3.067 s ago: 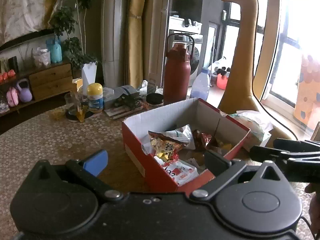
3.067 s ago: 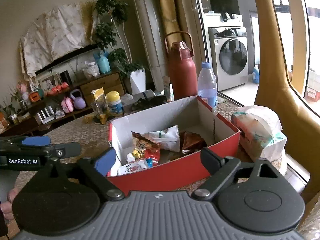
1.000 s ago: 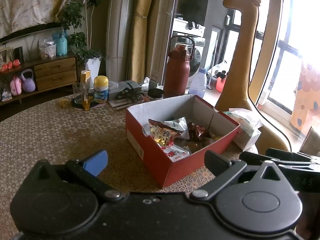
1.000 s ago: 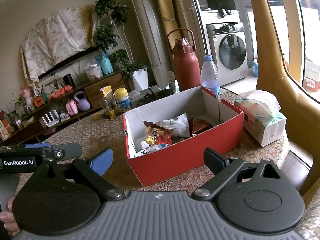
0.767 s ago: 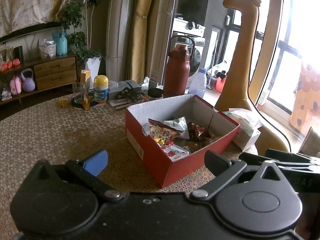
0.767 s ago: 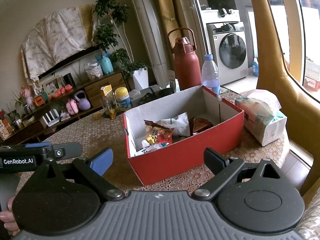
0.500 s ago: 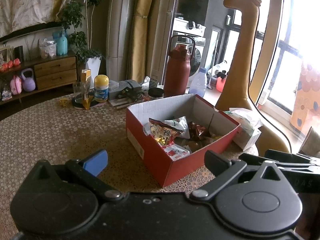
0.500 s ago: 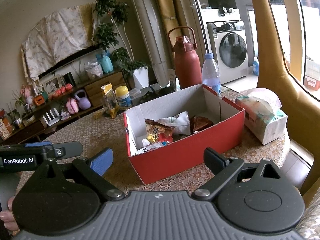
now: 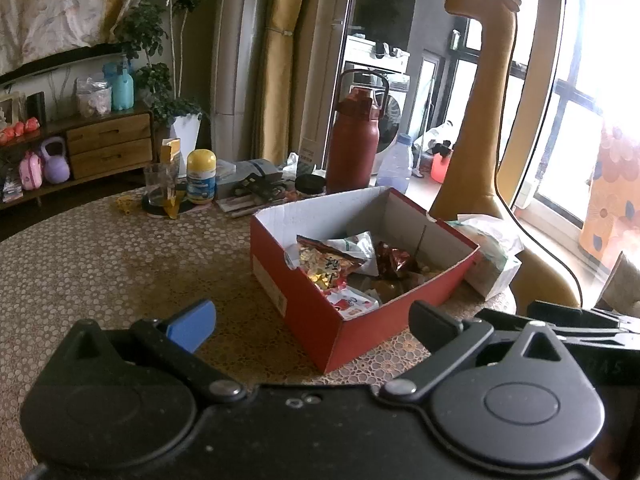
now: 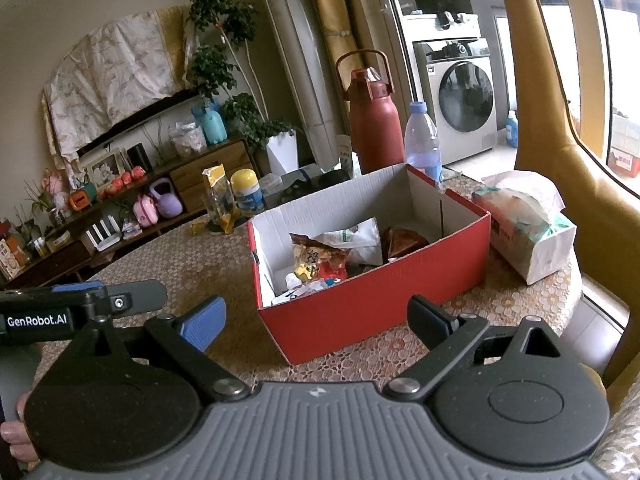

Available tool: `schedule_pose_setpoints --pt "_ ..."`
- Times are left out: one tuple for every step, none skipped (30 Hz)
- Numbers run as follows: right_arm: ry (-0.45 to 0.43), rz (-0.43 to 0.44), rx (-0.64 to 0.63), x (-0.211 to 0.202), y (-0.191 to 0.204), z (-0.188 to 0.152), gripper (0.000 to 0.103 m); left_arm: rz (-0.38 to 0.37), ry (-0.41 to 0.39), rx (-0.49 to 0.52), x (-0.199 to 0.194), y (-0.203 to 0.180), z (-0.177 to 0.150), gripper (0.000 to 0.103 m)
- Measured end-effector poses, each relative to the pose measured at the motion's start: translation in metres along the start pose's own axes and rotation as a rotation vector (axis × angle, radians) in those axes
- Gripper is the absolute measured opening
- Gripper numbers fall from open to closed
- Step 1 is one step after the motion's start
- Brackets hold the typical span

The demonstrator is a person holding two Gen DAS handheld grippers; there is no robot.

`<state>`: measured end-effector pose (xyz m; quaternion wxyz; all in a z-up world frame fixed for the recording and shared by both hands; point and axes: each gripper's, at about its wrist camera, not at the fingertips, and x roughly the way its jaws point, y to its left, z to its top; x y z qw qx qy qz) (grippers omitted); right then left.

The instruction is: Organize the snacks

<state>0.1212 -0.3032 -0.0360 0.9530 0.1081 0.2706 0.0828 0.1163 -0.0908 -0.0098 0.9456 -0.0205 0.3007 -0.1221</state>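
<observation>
The snack packets (image 10: 320, 260) lie piled in the red box (image 10: 380, 300) on the table (image 9: 100, 248), and since we have drawn back both left gripper (image 9: 312, 320) and right gripper (image 10: 316, 320), jaws spread and empty, the sorting looks finished.

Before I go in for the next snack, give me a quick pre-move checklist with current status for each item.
1. Left gripper open and empty: ok.
2. Right gripper open and empty: ok.
3. Red box upright, top open: ok.
4. Snack packets visible inside the box: ok.
5. Any snacks loose on the table near the box: cannot tell; none show in front of it, the far side is hidden.
6. Tissue pack beside the box, apart from its wall: ok.
</observation>
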Motion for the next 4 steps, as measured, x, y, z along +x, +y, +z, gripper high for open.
schedule_pose_setpoints --pt "0.001 0.000 0.000 -0.0004 0.0013 -0.0009 0.098 0.001 -0.001 -0.001 0.0000 0.0006 0.0001 0.103" --pt "0.002 0.000 0.000 -0.0005 0.0028 -0.0029 0.098 0.002 -0.002 -0.002 0.0001 0.0011 0.0002 0.103" --pt "0.003 0.000 0.001 -0.0010 0.0042 -0.0041 0.098 0.005 -0.003 -0.003 0.0002 0.0020 0.0003 0.103" --pt "0.003 0.000 0.001 -0.0010 0.0042 -0.0041 0.098 0.006 -0.002 -0.004 0.0001 0.0026 0.0004 0.103"
